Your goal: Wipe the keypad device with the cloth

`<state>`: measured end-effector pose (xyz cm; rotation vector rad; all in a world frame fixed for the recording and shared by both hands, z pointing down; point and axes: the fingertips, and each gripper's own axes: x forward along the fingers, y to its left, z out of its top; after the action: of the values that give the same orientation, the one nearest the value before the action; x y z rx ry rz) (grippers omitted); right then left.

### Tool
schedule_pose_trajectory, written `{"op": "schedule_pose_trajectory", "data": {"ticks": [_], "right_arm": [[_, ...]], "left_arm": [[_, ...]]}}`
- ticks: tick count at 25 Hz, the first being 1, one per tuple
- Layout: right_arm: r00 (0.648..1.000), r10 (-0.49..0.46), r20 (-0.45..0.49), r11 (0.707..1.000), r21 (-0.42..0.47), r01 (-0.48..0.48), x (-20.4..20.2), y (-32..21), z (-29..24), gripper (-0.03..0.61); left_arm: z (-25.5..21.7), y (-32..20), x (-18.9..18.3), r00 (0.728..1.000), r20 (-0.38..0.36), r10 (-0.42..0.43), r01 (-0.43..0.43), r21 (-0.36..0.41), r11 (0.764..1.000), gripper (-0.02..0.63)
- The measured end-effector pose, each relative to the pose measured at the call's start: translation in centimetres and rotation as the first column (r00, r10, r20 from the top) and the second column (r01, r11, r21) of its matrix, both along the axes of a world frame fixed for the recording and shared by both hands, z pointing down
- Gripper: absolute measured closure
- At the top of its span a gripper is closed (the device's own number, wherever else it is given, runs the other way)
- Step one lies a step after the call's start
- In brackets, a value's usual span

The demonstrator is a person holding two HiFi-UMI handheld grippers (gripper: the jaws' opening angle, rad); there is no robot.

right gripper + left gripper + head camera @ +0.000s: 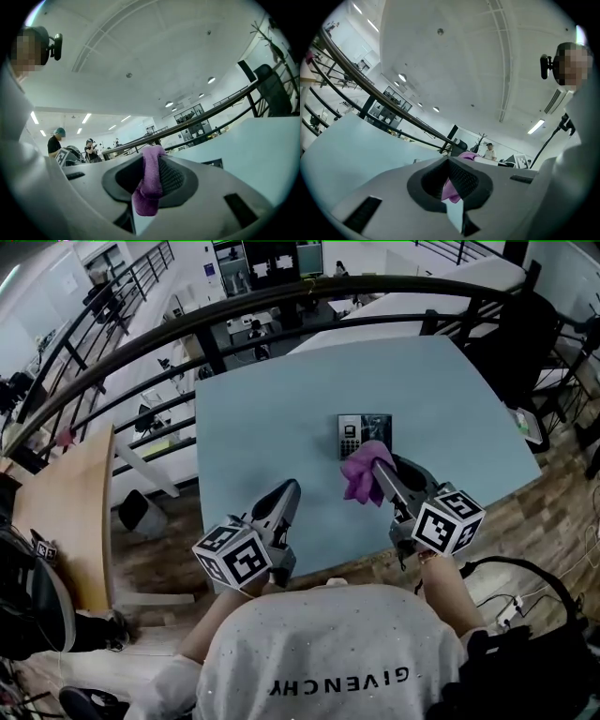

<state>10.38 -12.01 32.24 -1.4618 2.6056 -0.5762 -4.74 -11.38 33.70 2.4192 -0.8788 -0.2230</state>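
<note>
Pale blue table [262, 418] fills the middle of the head view, ringed by a black curved railing [281, 296], with a wooden desk [66, 502] off to the left. One keypad device [352, 435] lies flat near the table's middle. One purple cloth [361, 474] hangs at its near edge and covers its lower right corner, so part of the device is hidden. Two grippers show, each with one marker cube. The right gripper [379, 465] has its jaws clamped on the cloth. The left gripper [289, 489] sits apart from both, near the table's front edge; its own view shows the jaws meeting at the tips, holding nothing, with a sliver of purple beyond them. Only the right gripper view shows two people standing [56, 140] behind the railing
</note>
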Motion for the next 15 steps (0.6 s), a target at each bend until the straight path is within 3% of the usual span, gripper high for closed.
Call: {"op": "schedule_pose_trajectory", "data": {"ticks": [9,15], "right_arm": [[0.993,-0.114,-0.016,0.992,-0.064,0.113,0.2,-7.8,4.1,0.494],[0.993,-0.108,-0.041,0.984,-0.144,0.101,0.4,-12.0,7.7,0.495]], "left_arm": [[2.3,-7.6,2.8,1.0,0.016,-0.02,0.021,-0.023,1.0,0.62],[4.9,-11.4,4.3,0.995,0.086,-0.045,0.052,-0.071,0.996,0.621]]}}
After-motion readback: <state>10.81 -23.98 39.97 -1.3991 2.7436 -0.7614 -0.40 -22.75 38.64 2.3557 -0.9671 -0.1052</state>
